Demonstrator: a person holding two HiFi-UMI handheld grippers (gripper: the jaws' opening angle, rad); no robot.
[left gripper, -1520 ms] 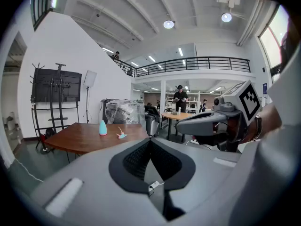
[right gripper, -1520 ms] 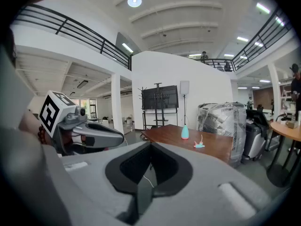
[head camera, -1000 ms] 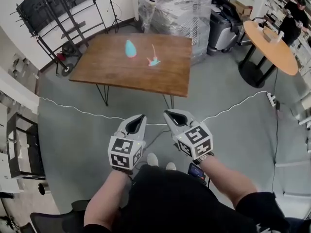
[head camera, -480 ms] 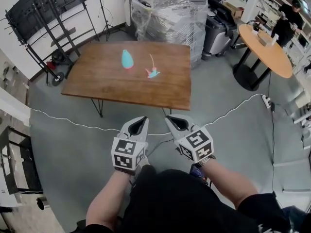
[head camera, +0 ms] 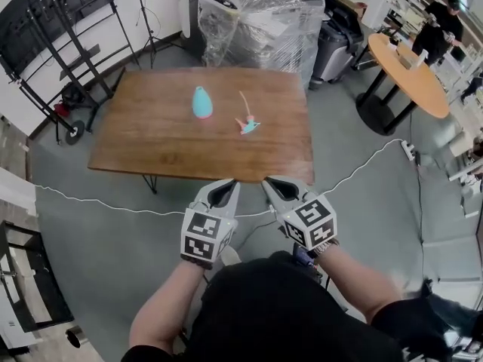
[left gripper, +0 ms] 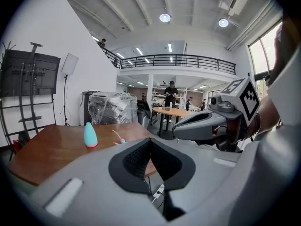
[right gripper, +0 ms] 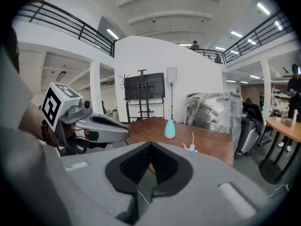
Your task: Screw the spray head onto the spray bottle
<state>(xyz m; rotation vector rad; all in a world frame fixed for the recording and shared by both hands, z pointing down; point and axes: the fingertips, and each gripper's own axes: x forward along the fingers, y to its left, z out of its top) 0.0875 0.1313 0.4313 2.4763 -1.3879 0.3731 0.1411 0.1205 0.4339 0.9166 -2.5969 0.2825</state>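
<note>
Small teal spray bottle (head camera: 201,102) stands at upper centre on a wooden desk (head camera: 151,142), its spray head (head camera: 247,124) lying near, to the right. Both look light, rigid and slick; grip the bottle's belly and the head's collar. Left claw (head camera: 227,184) and right claw (head camera: 269,181), both closed and empty, point slightly down at the desk's near edge.

My right gripper (right gripper: 151,147): jaws together, nothing between them. Ahead on wooden table (right gripper: 211,139): teal spray bottle (right gripper: 170,129) upright, spray head (right gripper: 191,148) lying near it, apart. Left gripper (right gripper: 123,132) at left.
</note>
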